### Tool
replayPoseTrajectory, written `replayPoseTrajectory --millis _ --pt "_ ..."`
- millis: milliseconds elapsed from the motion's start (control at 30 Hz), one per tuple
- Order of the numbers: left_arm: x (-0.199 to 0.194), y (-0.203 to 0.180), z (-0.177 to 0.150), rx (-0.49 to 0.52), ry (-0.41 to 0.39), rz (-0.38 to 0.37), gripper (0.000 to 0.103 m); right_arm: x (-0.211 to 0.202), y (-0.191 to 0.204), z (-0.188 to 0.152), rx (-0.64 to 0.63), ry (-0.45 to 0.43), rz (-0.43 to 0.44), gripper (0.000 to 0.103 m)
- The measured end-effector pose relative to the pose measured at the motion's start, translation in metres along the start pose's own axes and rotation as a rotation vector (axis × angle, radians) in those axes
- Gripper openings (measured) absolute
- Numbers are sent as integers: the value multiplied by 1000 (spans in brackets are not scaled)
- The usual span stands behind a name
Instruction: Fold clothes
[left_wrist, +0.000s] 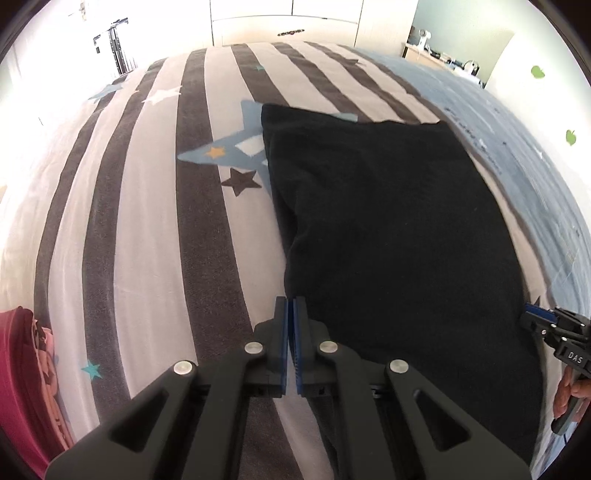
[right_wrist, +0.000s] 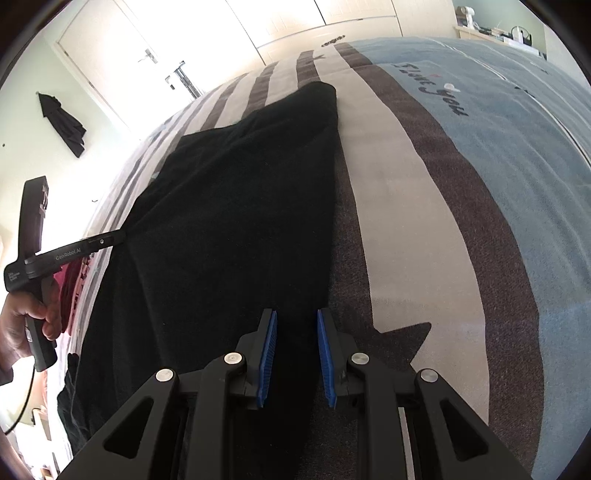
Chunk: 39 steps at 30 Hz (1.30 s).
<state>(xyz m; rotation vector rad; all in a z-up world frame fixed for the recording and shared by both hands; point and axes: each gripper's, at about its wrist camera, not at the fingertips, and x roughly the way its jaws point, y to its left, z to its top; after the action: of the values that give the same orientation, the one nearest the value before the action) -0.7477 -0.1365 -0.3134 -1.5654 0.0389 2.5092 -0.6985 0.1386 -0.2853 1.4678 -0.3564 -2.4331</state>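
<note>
A black garment (left_wrist: 388, 229) lies spread flat on the striped bedspread (left_wrist: 140, 206); it also shows in the right wrist view (right_wrist: 229, 229). My left gripper (left_wrist: 290, 306) is shut at the garment's left edge, pinching the cloth there; in the right wrist view it shows side-on (right_wrist: 122, 236) with the black cloth pulled up to its tip. My right gripper (right_wrist: 295, 321) is open, its blue pads (right_wrist: 269, 350) astride the garment's near right edge. It also shows at the right rim of the left wrist view (left_wrist: 532, 314).
Red and pink clothes (left_wrist: 29, 380) lie at the bed's left edge. The bedspread (right_wrist: 498, 184) turns blue at the right. A white wardrobe (left_wrist: 288, 18) and a door (right_wrist: 110, 55) stand beyond the bed. A dark garment (right_wrist: 62, 122) hangs on the wall.
</note>
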Motion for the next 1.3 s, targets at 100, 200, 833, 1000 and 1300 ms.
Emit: replayPoseTrajectory --millis 100,200,833,1000,1300 --pt "3 5 1 -56 15 -12 2 3 2 -1 -21 -1 -19 21" --pt "-22 9 -2 -110 -45 9 3 -1 4 -1 -39 -5 -37 20" --pt "-78 -43 -139 -65 103 -115 11 -51 27 -91 -79 -12 24 21" --pt "-71 -40 -145 39 129 -32 1 -43 34 -102 -165 7 -35 21" --pt "-98 -1 -147 -144 40 -14 1 -59 22 -111 -139 -21 -60 20"
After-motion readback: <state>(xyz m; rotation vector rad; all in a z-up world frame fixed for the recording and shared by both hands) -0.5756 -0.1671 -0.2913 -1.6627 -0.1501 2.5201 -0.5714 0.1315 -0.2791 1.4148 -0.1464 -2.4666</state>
